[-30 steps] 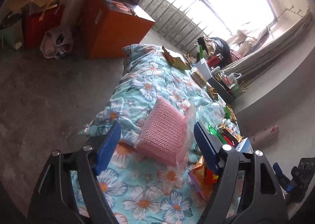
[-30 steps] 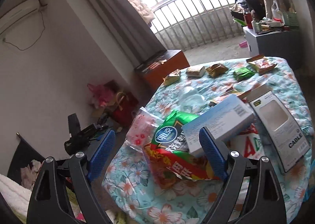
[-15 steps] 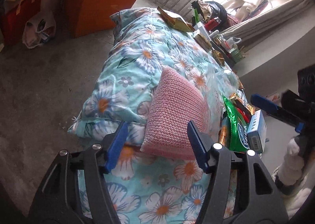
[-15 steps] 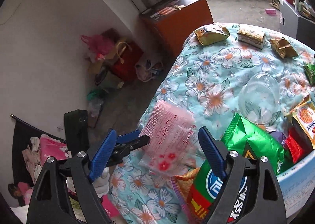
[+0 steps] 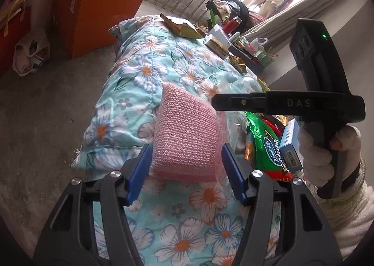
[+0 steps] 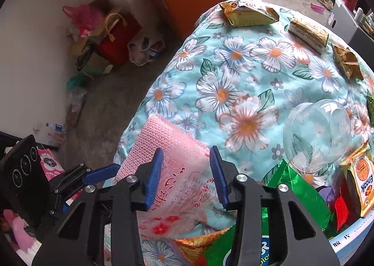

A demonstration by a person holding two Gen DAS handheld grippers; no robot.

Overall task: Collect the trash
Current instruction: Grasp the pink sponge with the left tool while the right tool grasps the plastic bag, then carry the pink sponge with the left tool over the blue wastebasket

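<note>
While the right gripper (image 6: 184,176) is closing its blue jaws around the clear plastic bag holding a pink mesh sponge (image 6: 163,160), at the near edge of the floral blue quilt (image 6: 233,79), the left gripper (image 5: 184,167) straddles it, jaws spread, not pressing.

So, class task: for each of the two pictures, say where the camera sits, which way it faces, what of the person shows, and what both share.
Left wrist: on the left gripper, looking down the floral quilt toward the window; right gripper and gloved hand show.
Right wrist: on the right gripper, jaws closing, facing down at the quilt's corner; left gripper shows.
Shared: the pink mesh packet, between both grippers' fingers.
</note>
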